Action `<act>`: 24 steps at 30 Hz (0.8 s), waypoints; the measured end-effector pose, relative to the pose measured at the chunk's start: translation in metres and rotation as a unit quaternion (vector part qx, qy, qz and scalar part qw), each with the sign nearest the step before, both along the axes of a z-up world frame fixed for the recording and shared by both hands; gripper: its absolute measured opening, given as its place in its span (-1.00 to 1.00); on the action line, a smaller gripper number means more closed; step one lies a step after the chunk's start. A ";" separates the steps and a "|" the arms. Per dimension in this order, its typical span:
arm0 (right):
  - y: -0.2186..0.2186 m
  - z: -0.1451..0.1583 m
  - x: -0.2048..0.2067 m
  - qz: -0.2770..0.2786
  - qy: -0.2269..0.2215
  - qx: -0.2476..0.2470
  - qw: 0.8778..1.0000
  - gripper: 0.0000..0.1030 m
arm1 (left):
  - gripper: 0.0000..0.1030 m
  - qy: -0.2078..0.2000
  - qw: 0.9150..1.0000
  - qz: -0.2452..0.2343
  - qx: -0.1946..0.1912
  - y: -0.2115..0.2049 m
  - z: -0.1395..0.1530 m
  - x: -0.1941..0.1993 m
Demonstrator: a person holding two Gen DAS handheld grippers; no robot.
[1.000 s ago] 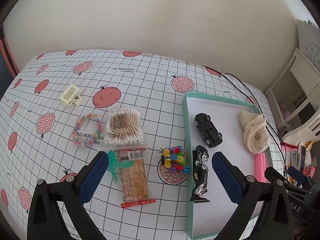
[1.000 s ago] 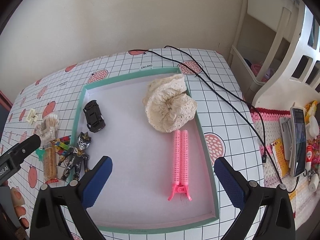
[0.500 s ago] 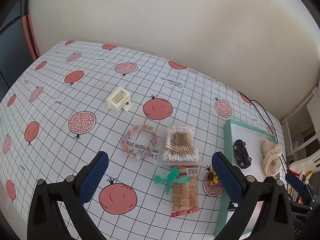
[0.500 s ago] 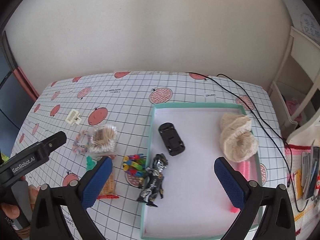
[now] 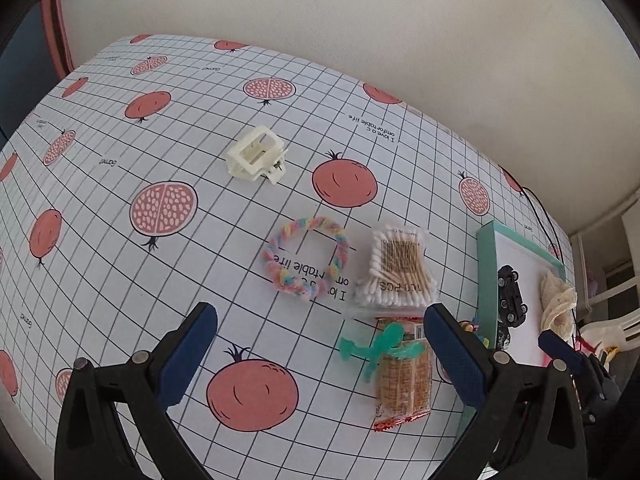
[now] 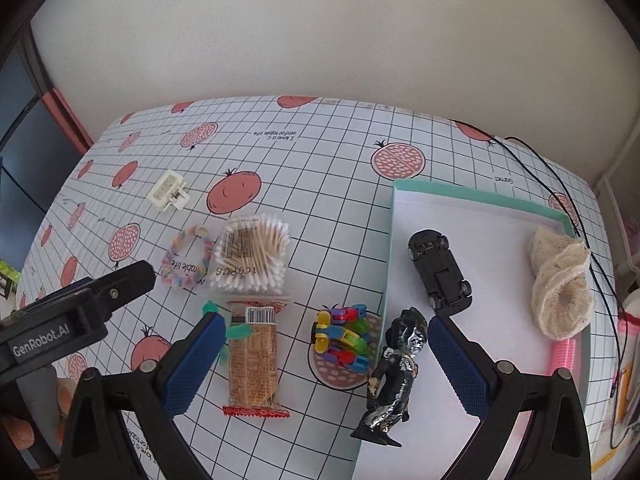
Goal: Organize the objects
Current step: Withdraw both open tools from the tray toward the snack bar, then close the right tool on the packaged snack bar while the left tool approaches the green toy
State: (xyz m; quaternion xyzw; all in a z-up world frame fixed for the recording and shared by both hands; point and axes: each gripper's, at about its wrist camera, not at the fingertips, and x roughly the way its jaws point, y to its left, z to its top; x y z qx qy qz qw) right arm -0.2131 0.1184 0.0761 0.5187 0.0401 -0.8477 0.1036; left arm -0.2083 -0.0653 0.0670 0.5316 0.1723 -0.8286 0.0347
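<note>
Teal-rimmed tray (image 6: 476, 196) shows whole only from the right wrist, holding a black toy car (image 6: 439, 270), cream lace cloth (image 6: 562, 284) and pink comb (image 6: 562, 354); a dark figurine (image 6: 394, 372) lies across its near rim. From the left wrist, the table (image 5: 120, 280) fills the view: cream claw clip (image 5: 257, 155), pastel scrunchie (image 5: 306, 259), cotton swabs (image 5: 398, 270), biscuit packet (image 5: 404, 376) with a green clip (image 5: 378, 346). Colourful clips (image 6: 343, 338) sit just beside the tray. Both left tongs (image 5: 320, 354) and right tongs (image 6: 322, 366) hover spread, empty.

Right gripper (image 6: 320, 354) fingers (image 6: 458, 364) spread over figurine (image 6: 394, 372).
</note>
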 end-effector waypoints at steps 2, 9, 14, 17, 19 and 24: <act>-0.003 -0.003 0.002 0.006 -0.002 0.007 1.000 0.99 | 0.99 -0.004 1.000 -0.009 0.001 0.005 -0.003 0.000; -0.007 -0.015 0.004 0.018 -0.023 0.015 0.999 0.99 | 0.99 -0.023 0.999 -0.039 -0.001 0.025 -0.023 -0.003; -0.010 -0.023 0.006 0.028 -0.033 0.022 0.999 0.99 | 0.87 -0.039 0.999 -0.035 0.005 0.029 -0.042 -0.005; -0.011 -0.027 0.006 0.030 -0.038 0.022 0.999 0.99 | 0.84 -0.041 0.999 -0.031 0.005 0.030 -0.047 -0.006; -0.012 -0.028 0.007 0.032 -0.042 0.019 0.998 0.99 | 0.83 -0.039 0.999 -0.026 0.010 0.028 -0.049 -0.005; -0.020 -0.028 0.008 0.039 -0.043 0.022 0.998 0.96 | 0.69 -0.036 0.999 -0.017 0.007 0.025 -0.047 -0.003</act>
